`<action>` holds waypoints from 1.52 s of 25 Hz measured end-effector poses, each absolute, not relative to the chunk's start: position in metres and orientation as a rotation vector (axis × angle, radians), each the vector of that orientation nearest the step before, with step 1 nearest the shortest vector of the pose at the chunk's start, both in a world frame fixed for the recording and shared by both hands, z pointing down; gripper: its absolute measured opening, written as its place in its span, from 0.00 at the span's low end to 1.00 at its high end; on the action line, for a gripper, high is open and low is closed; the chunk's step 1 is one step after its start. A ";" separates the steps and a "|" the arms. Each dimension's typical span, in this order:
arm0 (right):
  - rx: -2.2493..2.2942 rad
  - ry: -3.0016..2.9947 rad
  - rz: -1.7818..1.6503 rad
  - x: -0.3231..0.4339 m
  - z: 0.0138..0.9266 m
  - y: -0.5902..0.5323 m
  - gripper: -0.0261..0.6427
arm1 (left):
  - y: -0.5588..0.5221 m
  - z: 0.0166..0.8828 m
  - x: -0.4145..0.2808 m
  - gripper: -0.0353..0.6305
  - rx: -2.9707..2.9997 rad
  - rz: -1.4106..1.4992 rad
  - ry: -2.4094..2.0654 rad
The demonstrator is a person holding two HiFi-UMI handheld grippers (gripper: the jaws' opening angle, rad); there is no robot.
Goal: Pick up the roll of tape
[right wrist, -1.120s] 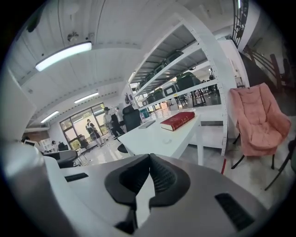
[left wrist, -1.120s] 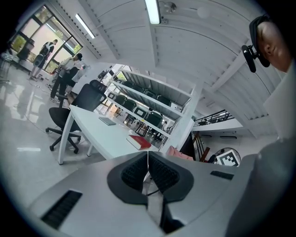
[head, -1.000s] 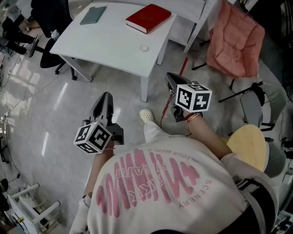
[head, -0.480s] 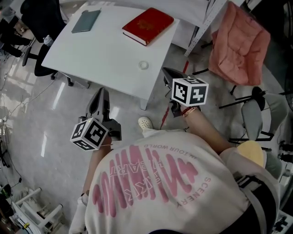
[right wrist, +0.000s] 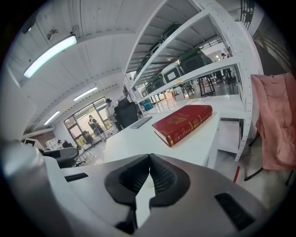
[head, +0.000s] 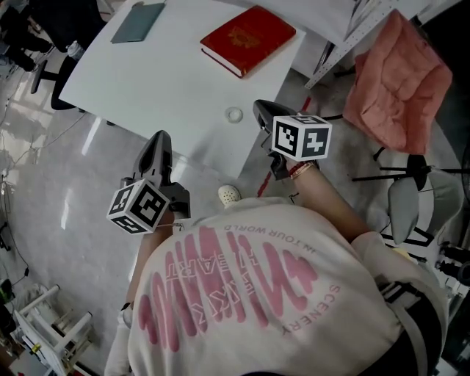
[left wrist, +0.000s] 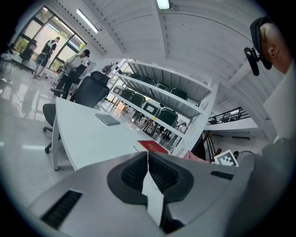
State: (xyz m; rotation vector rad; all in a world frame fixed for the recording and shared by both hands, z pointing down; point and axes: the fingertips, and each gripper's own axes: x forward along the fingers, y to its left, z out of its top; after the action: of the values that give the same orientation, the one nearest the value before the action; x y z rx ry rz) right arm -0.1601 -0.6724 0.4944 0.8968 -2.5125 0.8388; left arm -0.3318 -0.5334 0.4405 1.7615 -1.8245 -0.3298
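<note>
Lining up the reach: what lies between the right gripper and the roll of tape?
Nothing: in the head view only bare white table separates the right gripper from the roll of tape. The red book lies farther back.

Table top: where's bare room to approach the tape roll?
Widest bare stretch: left of the tape roll, between the grey notebook and the table's near edge. Tighter toward the red book and, on its right, the right gripper.
</note>
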 end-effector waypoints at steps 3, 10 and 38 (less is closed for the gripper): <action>0.852 -2.492 0.859 -0.172 0.510 -0.686 0.06 | -0.544 0.450 -0.337 0.09 1.744 -0.307 -1.832; 0.759 -2.446 0.892 -0.195 0.540 -0.702 0.06 | -0.560 0.467 -0.350 0.09 1.678 -0.279 -1.841; 0.442 -2.319 0.362 -0.238 0.595 -0.668 0.53 | -0.572 0.511 -0.352 0.09 1.572 -0.230 -1.789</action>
State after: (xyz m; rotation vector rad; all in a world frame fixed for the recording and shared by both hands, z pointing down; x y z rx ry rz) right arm -0.2375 -0.6685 0.5946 0.4422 -2.3188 0.3617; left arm -0.3515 -0.5717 0.5109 1.5723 -1.7890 -0.2299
